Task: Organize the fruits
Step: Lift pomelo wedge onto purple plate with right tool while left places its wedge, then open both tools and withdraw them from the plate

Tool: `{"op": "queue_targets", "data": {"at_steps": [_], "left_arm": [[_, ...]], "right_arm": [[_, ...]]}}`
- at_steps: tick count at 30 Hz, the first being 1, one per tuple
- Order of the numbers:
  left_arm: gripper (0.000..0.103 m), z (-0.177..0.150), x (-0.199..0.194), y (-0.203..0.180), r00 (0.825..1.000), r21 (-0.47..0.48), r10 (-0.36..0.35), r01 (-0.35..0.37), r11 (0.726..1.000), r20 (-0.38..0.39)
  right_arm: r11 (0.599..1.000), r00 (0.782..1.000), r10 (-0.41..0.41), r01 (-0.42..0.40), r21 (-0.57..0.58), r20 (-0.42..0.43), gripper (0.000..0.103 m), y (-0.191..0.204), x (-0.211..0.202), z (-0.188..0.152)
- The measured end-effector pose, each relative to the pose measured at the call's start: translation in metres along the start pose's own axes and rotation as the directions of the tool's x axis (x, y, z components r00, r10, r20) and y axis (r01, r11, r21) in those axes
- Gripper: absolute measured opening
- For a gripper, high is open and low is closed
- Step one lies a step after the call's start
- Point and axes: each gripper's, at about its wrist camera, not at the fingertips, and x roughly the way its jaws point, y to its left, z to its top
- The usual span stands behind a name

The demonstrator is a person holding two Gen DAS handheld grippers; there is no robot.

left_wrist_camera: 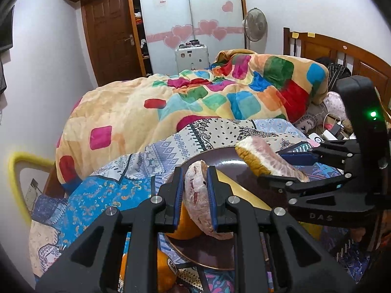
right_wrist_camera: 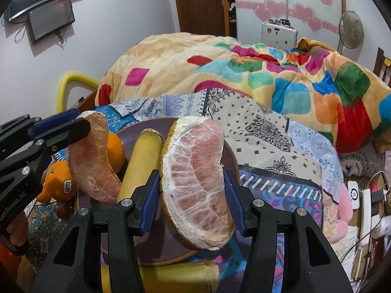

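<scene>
Right wrist view: my right gripper (right_wrist_camera: 191, 193) is clamped on a peeled pomelo wedge (right_wrist_camera: 195, 183) above the dark plate (right_wrist_camera: 232, 157); my left gripper (left_wrist_camera: 195, 195) pinches a thinner pomelo slice (left_wrist_camera: 195, 200) over the same plate. Squeezing harder could tear the soft flesh. The yellow cob-like piece (right_wrist_camera: 141, 163), possibly corn, crowds the landing spot, so either wedge may roll off.

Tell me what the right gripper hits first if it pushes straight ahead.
Probably the dark plate: the right gripper, shut on a pomelo wedge, points down at it. Depth is unclear.
</scene>
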Motion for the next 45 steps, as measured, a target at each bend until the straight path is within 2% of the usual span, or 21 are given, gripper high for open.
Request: {"op": "queue_targets", "data": {"at_steps": [7, 14, 16, 18, 22, 26, 30, 36, 45], "left_arm": [[0.019, -0.001, 0.007, 0.003, 1.000, -0.013, -0.001, 0.001, 1.000, -0.017], [0.024, -0.001, 0.008, 0.006, 0.999, -0.027, -0.004, 0.003, 1.000, -0.032], [0.030, -0.002, 0.007, 0.007, 0.999, -0.036, -0.006, 0.004, 0.999, -0.037], [0.047, -0.002, 0.006, 0.009, 0.999, -0.046, -0.005, 0.003, 0.999, -0.040], [0.050, -0.002, -0.001, 0.010, 0.999, -0.055, -0.003, 0.002, 0.998, -0.033], [0.052, -0.001, -0.011, 0.014, 1.000, -0.072, -0.007, 0.005, 0.997, -0.028], [0.059, -0.003, -0.029, 0.021, 1.000, -0.086, -0.002, 0.001, 0.996, -0.014], [0.060, -0.014, -0.054, 0.030, 1.000, -0.101, -0.004, 0.003, 0.995, -0.013], [0.060, -0.046, -0.084, 0.047, 0.999, -0.106, 0.014, -0.019, 0.994, -0.053]], "right_arm": [[1.000, 1.000, -0.001, 0.000, -0.023, -0.025, 0.047, 0.005, 0.010, 0.000], [0.999, 1.000, -0.012, 0.013, -0.050, 0.013, 0.047, 0.013, 0.000, 0.003], [0.999, 1.000, -0.013, 0.014, -0.049, 0.018, 0.047, 0.014, -0.003, 0.003], [0.999, 1.000, -0.010, 0.011, -0.045, 0.021, 0.047, 0.014, -0.005, 0.003], [0.999, 1.000, -0.006, 0.007, -0.040, 0.028, 0.047, 0.015, -0.012, 0.001], [0.999, 0.999, -0.013, 0.014, -0.037, 0.041, 0.056, 0.017, -0.022, -0.002], [0.999, 0.998, -0.020, 0.022, -0.034, 0.058, 0.061, 0.020, -0.036, -0.007], [0.998, 0.996, -0.041, 0.045, -0.047, 0.081, 0.070, 0.030, -0.056, -0.020], [0.995, 0.995, -0.057, 0.063, -0.082, 0.078, 0.084, 0.053, -0.069, -0.047]]}}
